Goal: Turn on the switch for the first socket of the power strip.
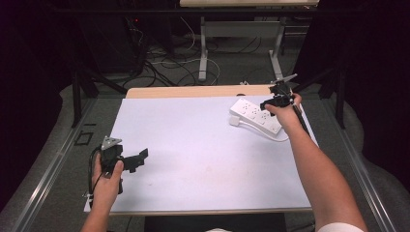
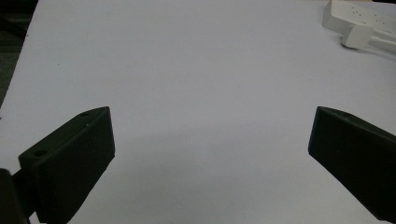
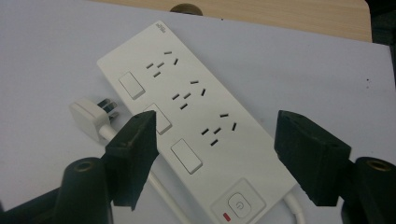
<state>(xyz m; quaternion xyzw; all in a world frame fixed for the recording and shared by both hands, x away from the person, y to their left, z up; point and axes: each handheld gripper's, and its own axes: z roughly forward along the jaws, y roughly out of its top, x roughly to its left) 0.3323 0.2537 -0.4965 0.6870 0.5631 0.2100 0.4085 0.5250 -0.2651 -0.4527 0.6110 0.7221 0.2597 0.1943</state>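
A white power strip lies at the far right of the white sheet, with three socket groups, three rocker switches and a main button with a red light. Its white plug rests beside it on its cable. My right gripper hovers over the strip, open, jaws either side of it without touching. My left gripper is open above bare sheet near the front left; the power strip is far off at the upper right of its view.
The sheet covers a wooden table whose bare far edge shows, with a round hole in it. Behind stand table legs and loose floor cables. Dark stands flank both sides.
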